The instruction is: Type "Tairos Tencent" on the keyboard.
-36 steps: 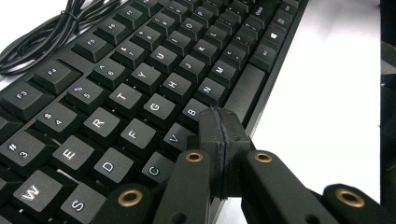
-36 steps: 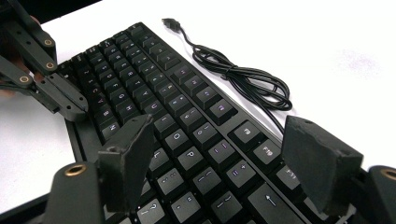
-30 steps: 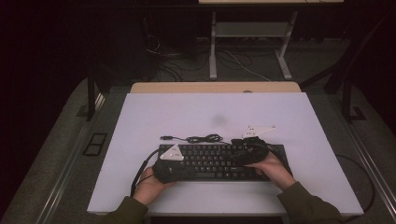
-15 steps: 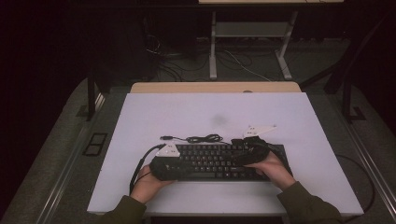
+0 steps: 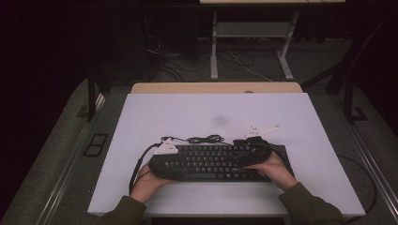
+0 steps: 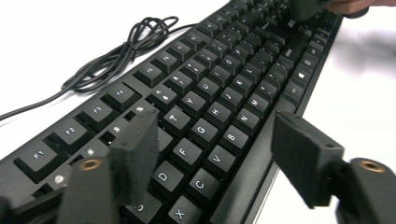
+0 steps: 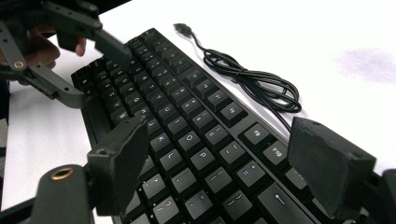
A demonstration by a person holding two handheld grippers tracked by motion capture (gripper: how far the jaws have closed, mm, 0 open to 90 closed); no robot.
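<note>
A: Where's the keyboard (image 5: pixel 213 161)?

B: On the bench (image 5: pixel 187 112) at six o'clock, cable (image 5: pixel 204 139) bundled at its twelve.

A: Which step?

B: Letting go, I judge. The left gripper (image 6: pixel 219 154) has just been opening; its jaws straddle the keys unpinched. The right gripper (image 7: pixel 233 161) stands spread too, holding nothing.

A: Next?

B: Probably lifting both clear without snagging keycaps.

The surface (image 5: pixel 187 112) is wide and bare behind the keyboard (image 5: pixel 211 161), so a tool could move freely there. The keyboard lies near the front edge and blocks the middle. Its bundled cord (image 5: pixel 204 139) lies just behind it and could catch a tool. To the far left and far right of the keyboard the surface has room too.
</note>
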